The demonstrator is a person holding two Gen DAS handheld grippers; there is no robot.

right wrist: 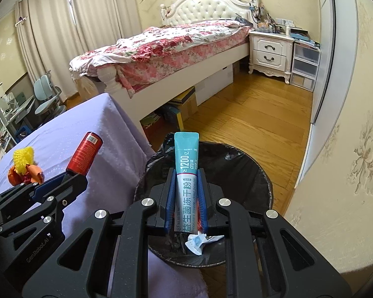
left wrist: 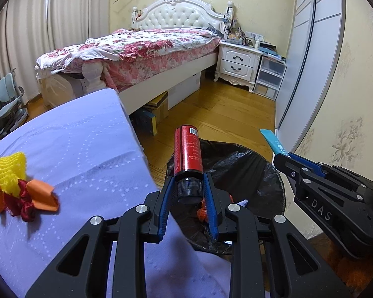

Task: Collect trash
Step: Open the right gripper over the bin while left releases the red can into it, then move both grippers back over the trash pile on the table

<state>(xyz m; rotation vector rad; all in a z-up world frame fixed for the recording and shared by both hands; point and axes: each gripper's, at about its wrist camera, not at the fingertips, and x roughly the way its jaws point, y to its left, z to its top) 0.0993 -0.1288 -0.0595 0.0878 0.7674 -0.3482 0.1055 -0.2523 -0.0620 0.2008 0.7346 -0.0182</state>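
Over the black-lined trash bin (left wrist: 248,173), which stands on the floor at the worktop's (left wrist: 74,149) edge, both grippers carry refuse. The left gripper (left wrist: 189,193) is clamped on the black cap end of a red bottle (left wrist: 188,150), whose body projects toward 12 o'clock above the bin's near rim. The right gripper (right wrist: 186,198) is closed narrowly on a teal and white powder sachet (right wrist: 186,168), gripped across its lower half, top edge pointing to 12 o'clock over the bin mouth. The bottle appears rigid and smooth, probably light; a hold at the ribbed cap should resist slipping better than one on the glossy body. The sachet is thin, pliable and very light; it may cling to a pad on release. On the worktop, at 9 o'clock from the left gripper, a cluster of yellow foam netting (left wrist: 11,171) and orange wrappers (left wrist: 41,195) remains uncollected; it looks soft and compressible. Crumpled scraps (right wrist: 199,243) already lie inside the bin.
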